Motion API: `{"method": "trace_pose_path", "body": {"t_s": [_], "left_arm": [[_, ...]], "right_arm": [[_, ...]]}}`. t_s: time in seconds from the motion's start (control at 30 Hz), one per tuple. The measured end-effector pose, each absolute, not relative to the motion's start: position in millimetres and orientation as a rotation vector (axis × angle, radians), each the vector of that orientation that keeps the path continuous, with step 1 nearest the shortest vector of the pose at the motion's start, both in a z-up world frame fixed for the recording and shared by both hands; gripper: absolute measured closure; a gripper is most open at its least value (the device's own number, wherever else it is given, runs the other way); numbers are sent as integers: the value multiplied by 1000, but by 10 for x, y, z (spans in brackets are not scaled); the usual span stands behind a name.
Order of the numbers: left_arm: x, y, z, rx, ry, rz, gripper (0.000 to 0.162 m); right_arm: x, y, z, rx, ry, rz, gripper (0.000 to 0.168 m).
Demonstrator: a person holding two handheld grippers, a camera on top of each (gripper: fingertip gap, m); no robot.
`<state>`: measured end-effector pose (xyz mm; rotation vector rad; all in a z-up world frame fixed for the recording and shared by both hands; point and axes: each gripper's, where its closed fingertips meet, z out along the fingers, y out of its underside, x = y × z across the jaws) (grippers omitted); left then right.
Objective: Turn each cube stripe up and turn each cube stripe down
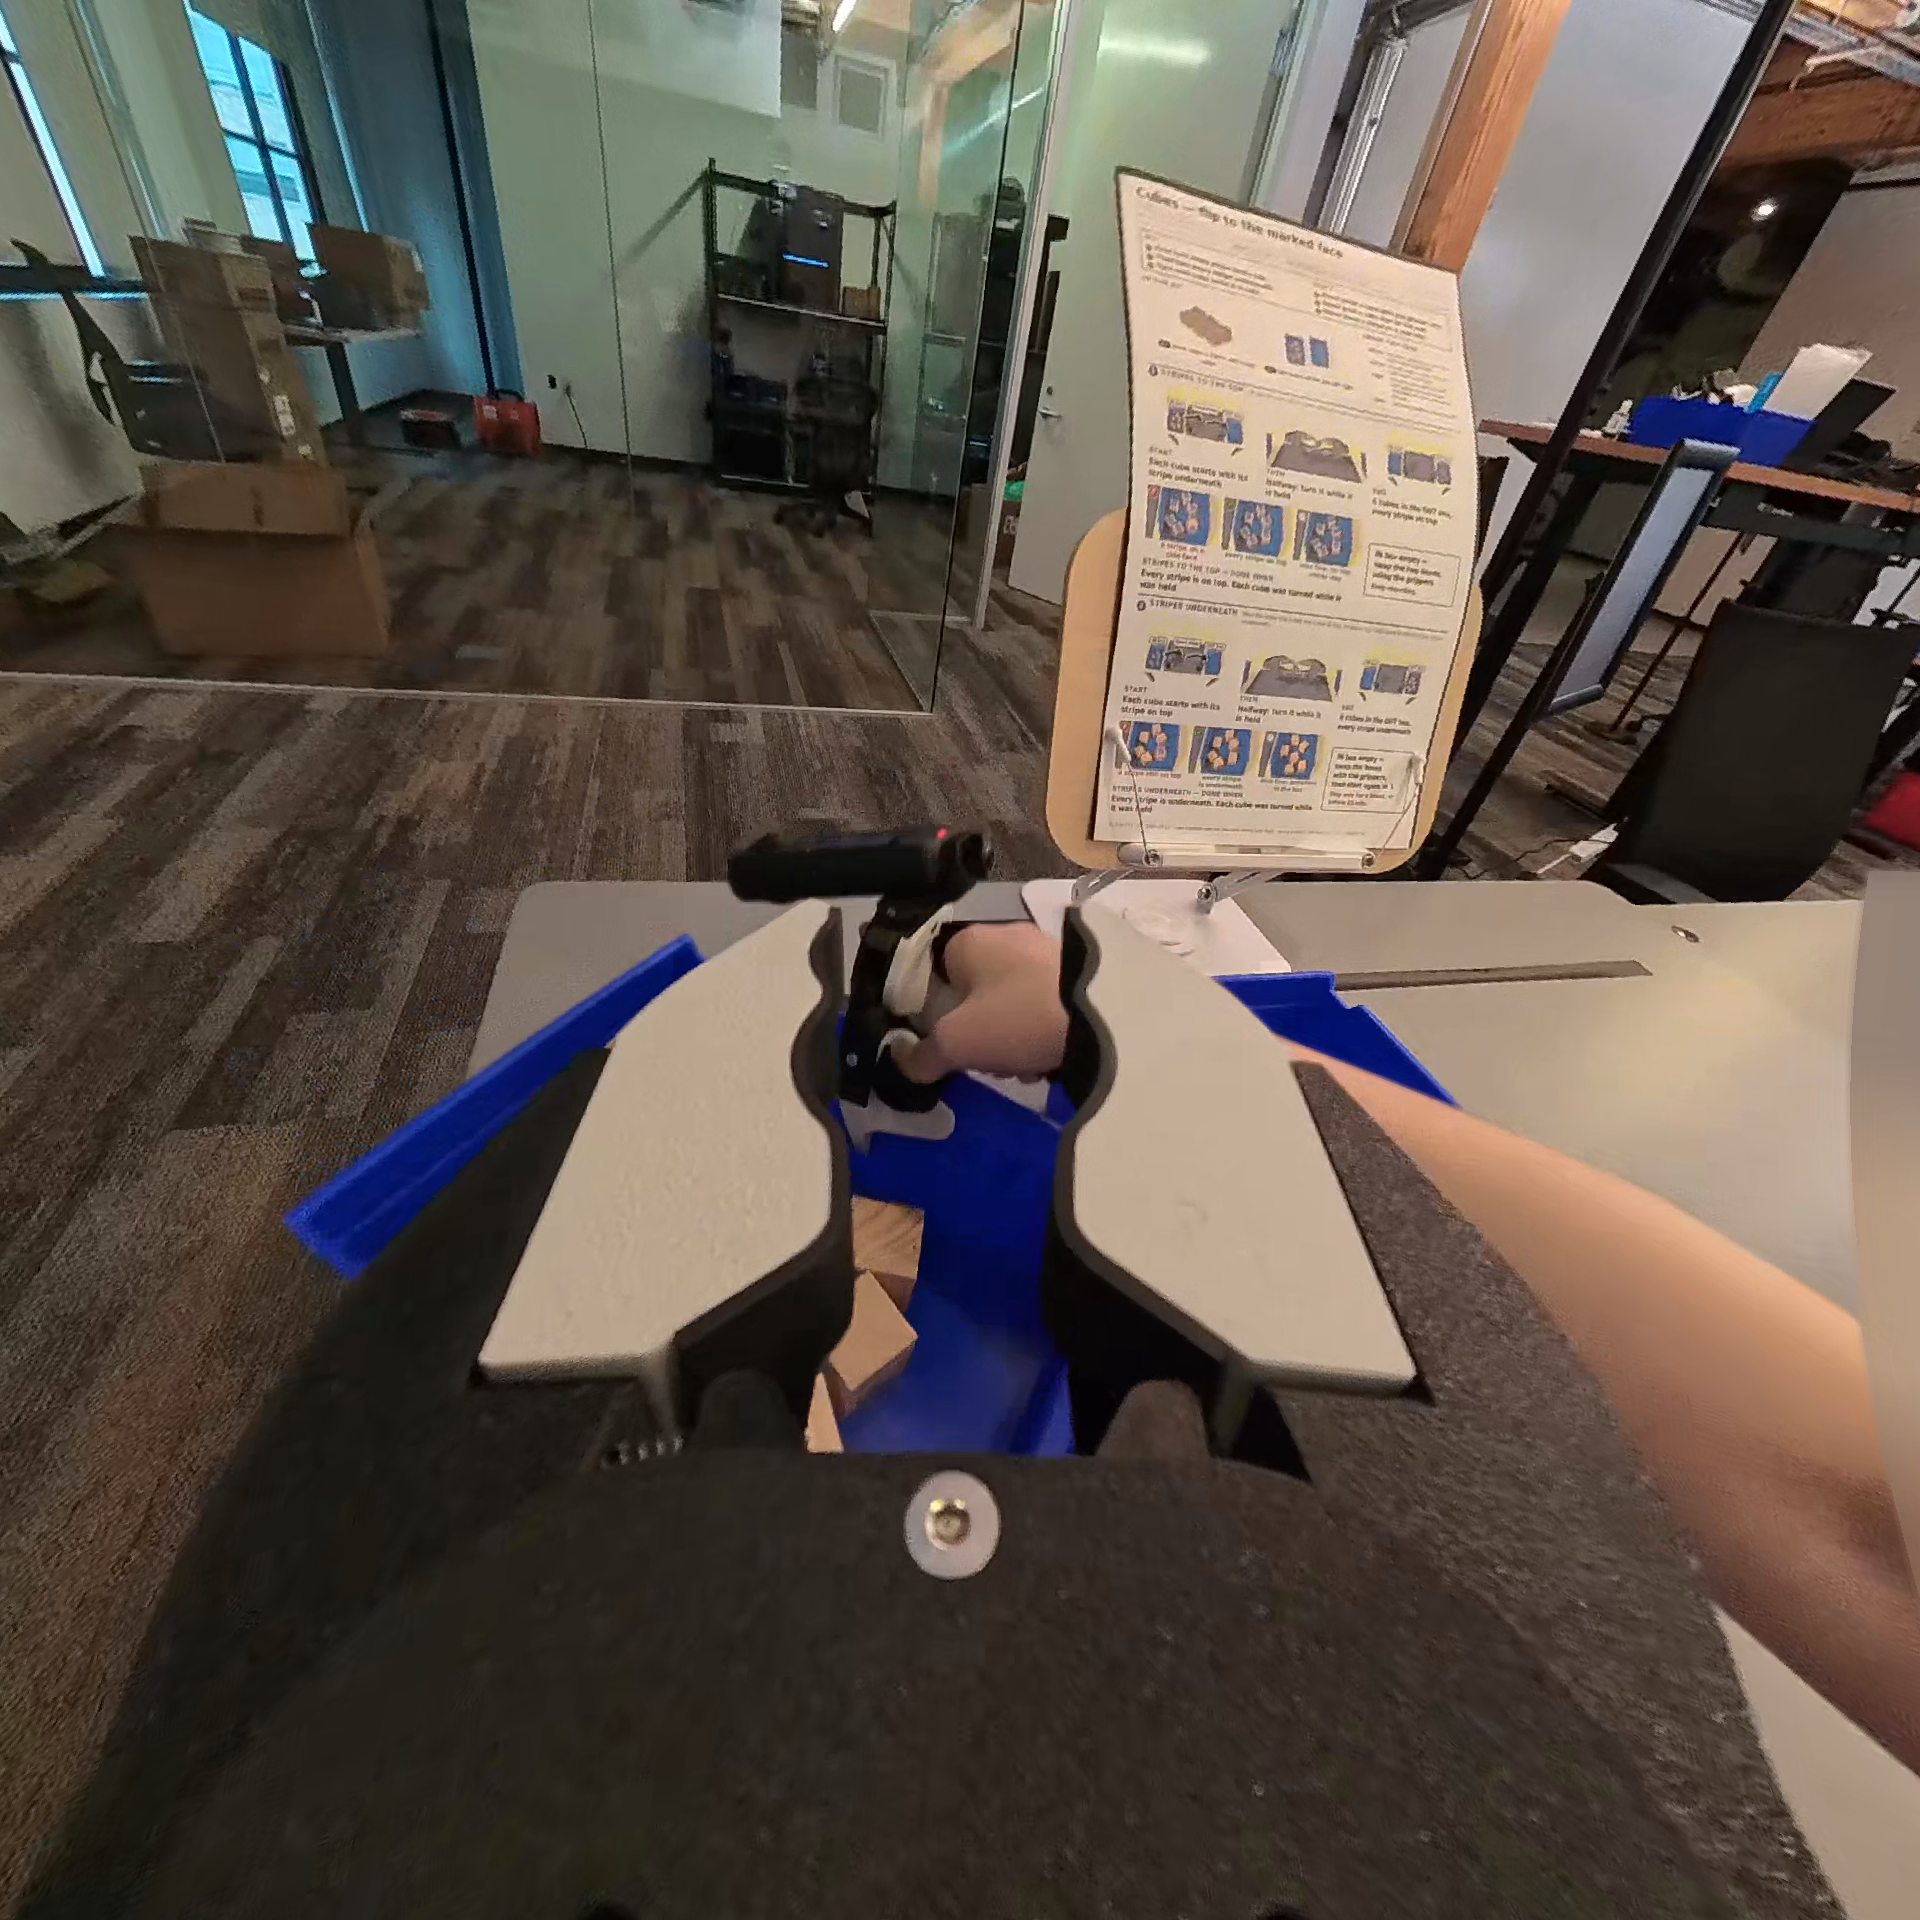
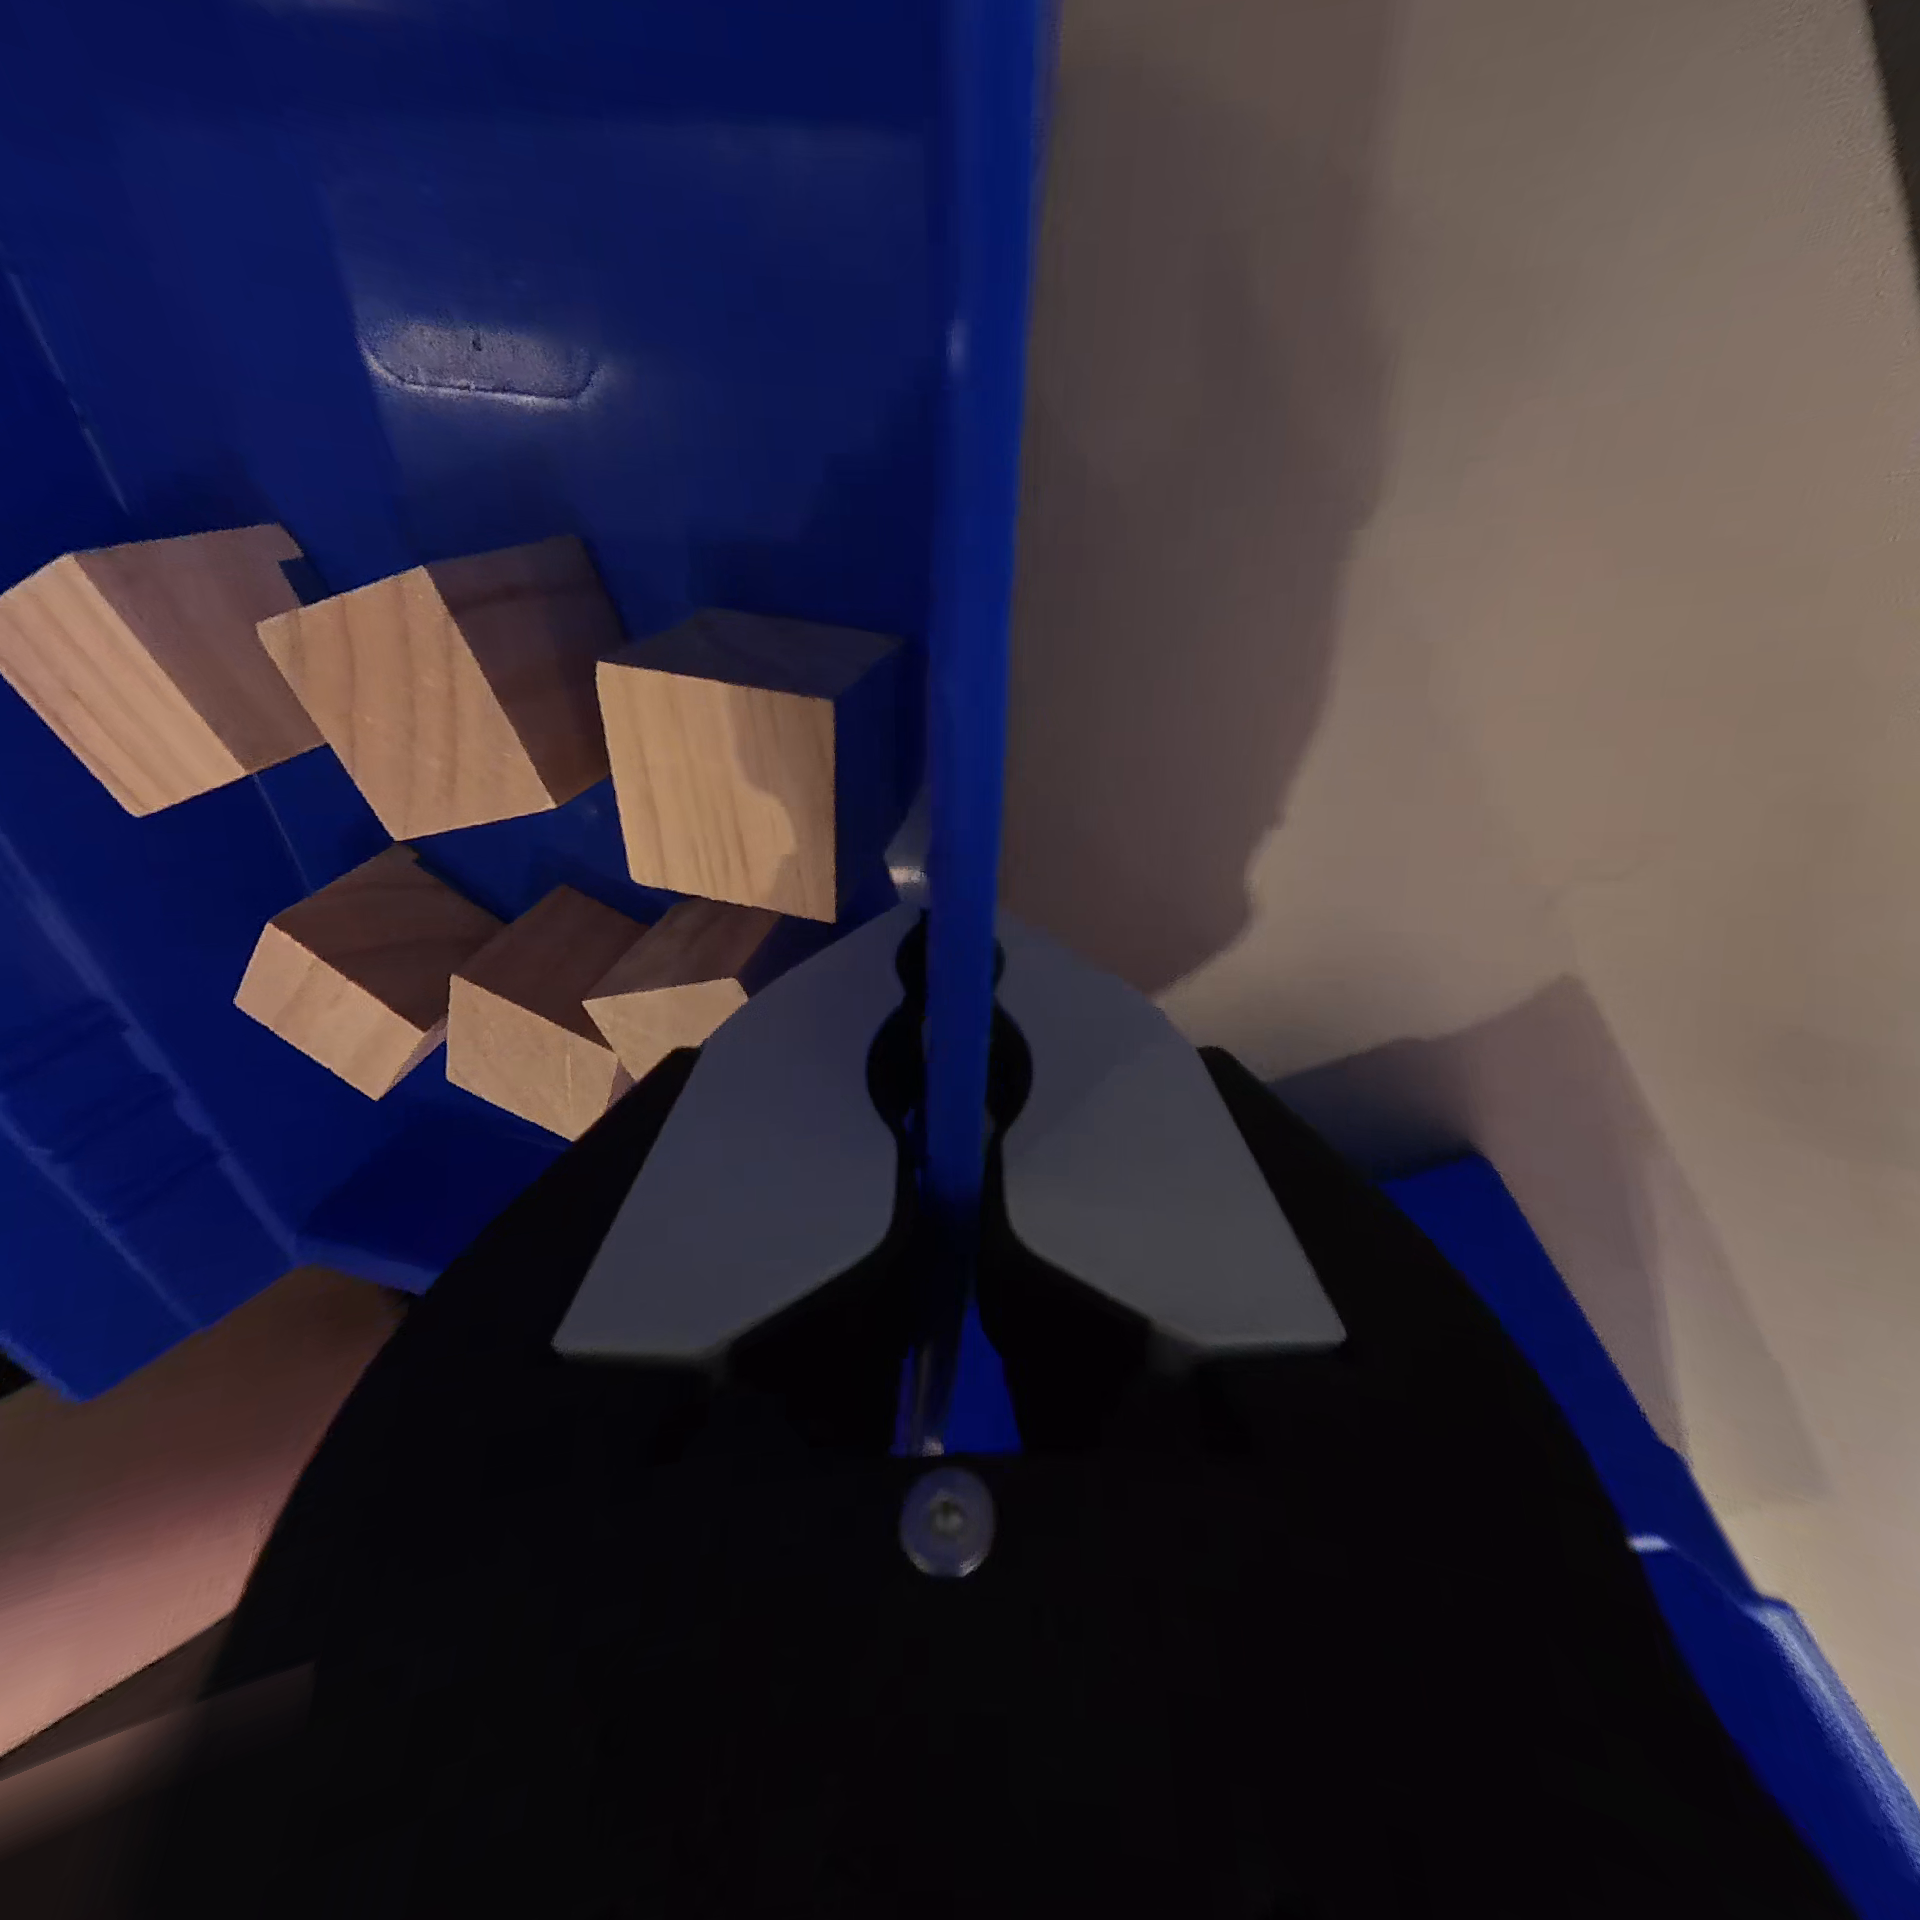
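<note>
Right gripper (image 2: pixel 961 997) pinches blue bin's wall (image 2: pixel 971 623); left gripper (image 1: pixel 951 1049) hovers spread over light, stiff, smooth-faced wooden cubes (image 2: pixel 727 758), best gripped across opposite flat faces.

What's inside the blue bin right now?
Six plain wooden cubes lie loose on the floor of the blue bin; no stripe shows on any visible face. The right gripper, clamped on the bin's wall, covers part of the nearest cube.
</note>
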<state>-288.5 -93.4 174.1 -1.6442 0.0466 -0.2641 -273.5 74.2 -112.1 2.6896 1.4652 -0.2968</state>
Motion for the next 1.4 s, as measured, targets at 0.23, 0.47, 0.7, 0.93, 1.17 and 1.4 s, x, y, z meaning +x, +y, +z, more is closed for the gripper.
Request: {"method": "trace_pose_path", "body": {"t_s": [0.23, 0.47, 0.7, 0.93, 1.17, 1.4], "left_arm": [[-2580, -782, 1661, -1718, 161, -229, 120], [-2481, -717, 1567, -1773, 211, -238, 113], [-2416, -669, 1610, -1742, 197, -303, 113], [-2284, -572, 1512, -1813, 233, -246, 112], [-2028, -521, 1416, -1876, 333, -162, 112], [-1694, -469, 1575, -1786, 416, -199, 116]], "right_arm": [[-2702, 759, -1193, 2725, 1501, -374, 157], [-1936, 1135, 732, 3552, 1924, -741, 129], [248, 913, 111, 3586, 1280, -234, 105], [507, 475, -942, 3244, 1038, -298, 101], [771, 417, -1220, 3076, 1012, -291, 154], [1756, 487, -1232, 3062, 843, -302, 161]]}}
